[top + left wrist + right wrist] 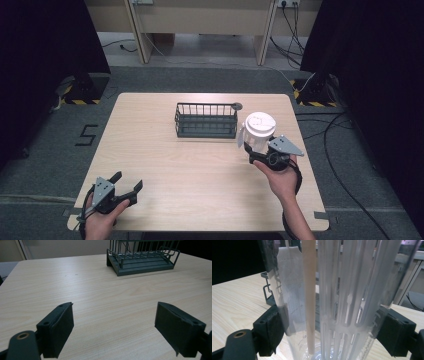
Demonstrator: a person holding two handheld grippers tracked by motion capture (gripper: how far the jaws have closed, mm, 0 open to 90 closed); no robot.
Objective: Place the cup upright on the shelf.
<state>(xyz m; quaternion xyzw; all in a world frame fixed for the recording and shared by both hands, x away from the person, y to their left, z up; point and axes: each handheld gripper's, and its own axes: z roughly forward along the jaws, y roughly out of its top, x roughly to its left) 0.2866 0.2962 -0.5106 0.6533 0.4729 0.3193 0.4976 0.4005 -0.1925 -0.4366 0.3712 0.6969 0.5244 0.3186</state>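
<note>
Jaws of the right gripper (261, 152) were clamped on the lower body of a clear pitcher (258, 134) with a white lid (260, 123), one pad on each flank; the low, side-on hold probably served to keep the vessel upright with its lid clear. In the right gripper view the pitcher wall (332, 302) ran between the two black pads (270, 331), with a slotted white insert and a pale rod inside, both running top to bottom. Long axis of the pitcher was vertical, lid up, base toward the table (200, 175); whether the base touched the wood could not be told. Pitcher position: right side of the table, just beside the right end of the dark wire rack (206, 120), not inside it. Rack sat empty at mid-table toward the far edge, open side up, apparently ready to receive something. Left gripper (129, 182) rested near the front left corner, jaws wide apart, holding nothing, well away from pitcher and rack.
</note>
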